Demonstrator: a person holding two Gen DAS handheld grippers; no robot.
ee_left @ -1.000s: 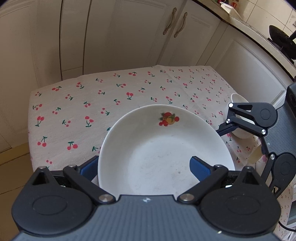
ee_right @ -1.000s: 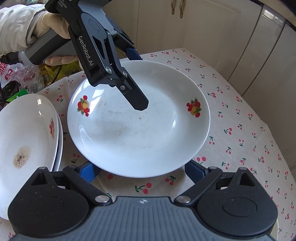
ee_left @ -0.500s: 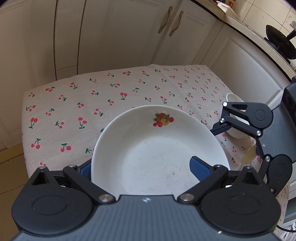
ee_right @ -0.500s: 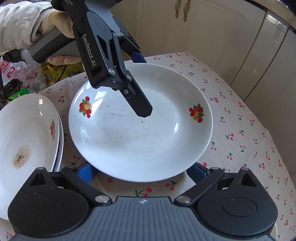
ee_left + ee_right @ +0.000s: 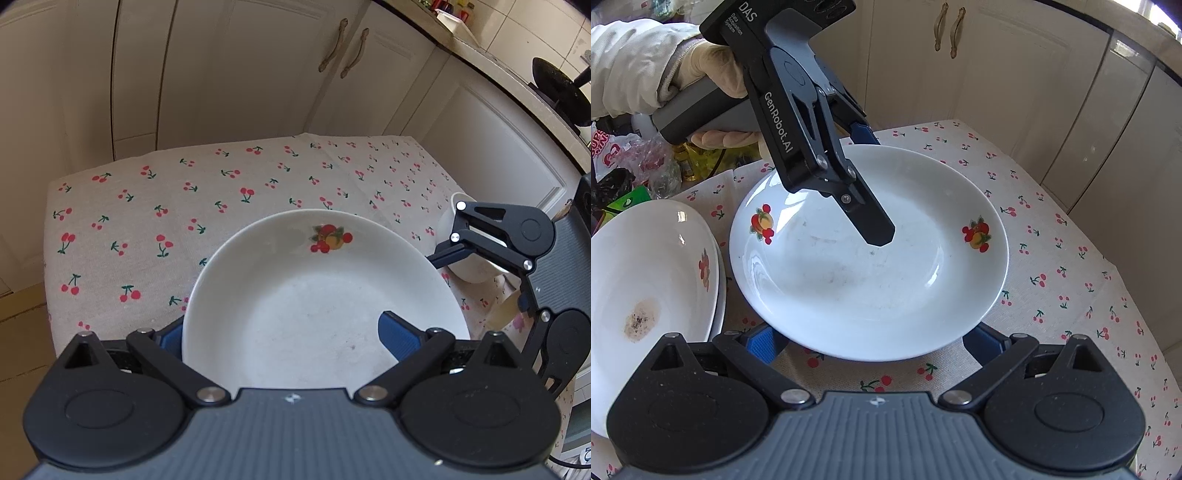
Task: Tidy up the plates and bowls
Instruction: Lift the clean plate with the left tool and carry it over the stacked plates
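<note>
A white plate with fruit prints (image 5: 871, 266) is held above the cherry-print tablecloth (image 5: 1071, 266). My left gripper (image 5: 875, 184) is shut on its far rim, one finger over the plate and one under. In the left wrist view the plate (image 5: 317, 302) fills the space between the fingers (image 5: 399, 338). My right gripper (image 5: 875, 341) is open, its blue pads (image 5: 761, 341) wide apart just below the plate's near rim, apart from it. It also shows in the left wrist view (image 5: 491, 251). A stack of white plates (image 5: 646, 295) lies at the left.
A small white bowl (image 5: 469, 266) stands on the table behind the right gripper. Bags and bottles (image 5: 635, 166) crowd the table's far left. Cream cabinets (image 5: 240, 74) stand beyond the table. The table edge (image 5: 1126, 280) runs along the right.
The left gripper has lifted the plate a little higher and tilted it; the table looks further below. The right gripper stays under the near rim.
</note>
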